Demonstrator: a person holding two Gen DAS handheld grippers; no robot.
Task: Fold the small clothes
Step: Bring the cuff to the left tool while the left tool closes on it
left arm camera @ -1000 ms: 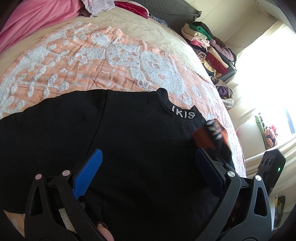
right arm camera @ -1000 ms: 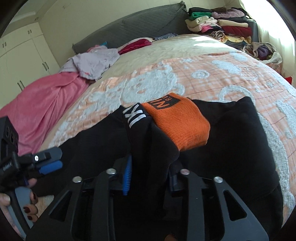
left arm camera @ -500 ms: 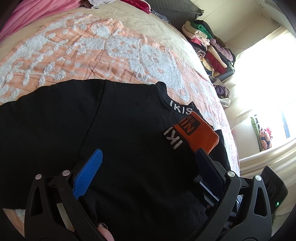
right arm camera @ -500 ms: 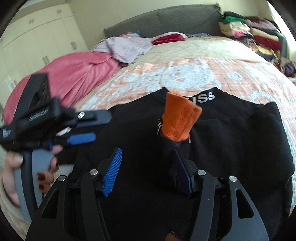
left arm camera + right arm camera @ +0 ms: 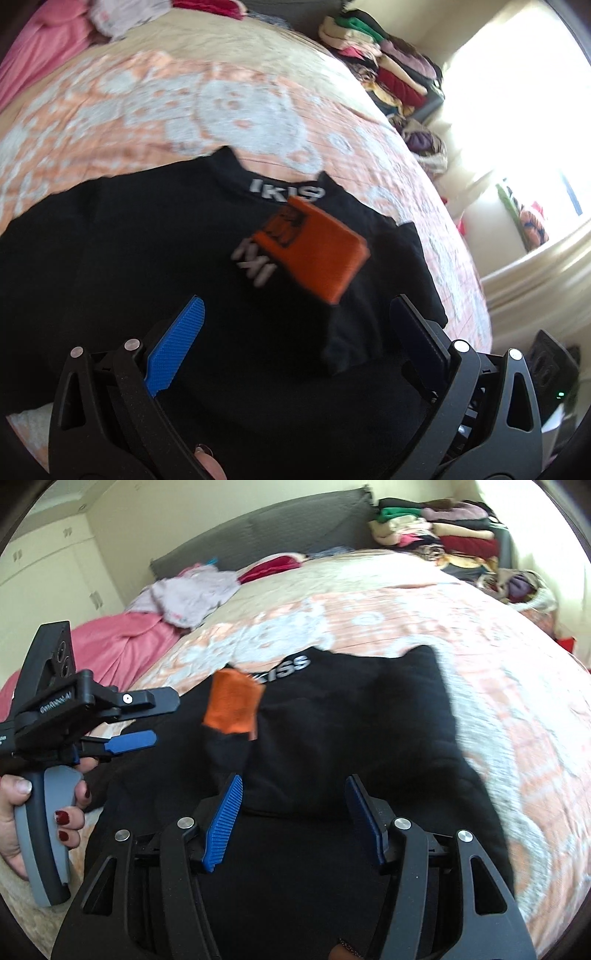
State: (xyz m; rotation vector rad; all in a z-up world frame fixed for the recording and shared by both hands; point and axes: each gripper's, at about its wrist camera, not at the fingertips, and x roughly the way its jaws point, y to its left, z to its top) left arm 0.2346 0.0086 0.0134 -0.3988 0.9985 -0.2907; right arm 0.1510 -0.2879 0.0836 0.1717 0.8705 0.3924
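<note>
A black top (image 5: 166, 251) with white lettering at its collar lies on the bed. Its sleeve with an orange cuff (image 5: 317, 247) is folded over the body, also seen in the right wrist view (image 5: 232, 705). My left gripper (image 5: 295, 328) is open and empty above the top's lower part; it shows from the side in the right wrist view (image 5: 147, 720). My right gripper (image 5: 295, 812) is open and empty, just short of the folded sleeve over the black top (image 5: 351, 720).
The bed has an orange and white quilt (image 5: 369, 613). A pink blanket (image 5: 129, 642) and loose clothes (image 5: 192, 594) lie at the far left. A stack of folded clothes (image 5: 436, 535) stands at the far right. A bright window (image 5: 517, 92) is right of the bed.
My right gripper let go of the sleeve, opened and drew back. The orange-cuffed sleeve now lies across the top's body. My left gripper stayed open and shifted a little.
</note>
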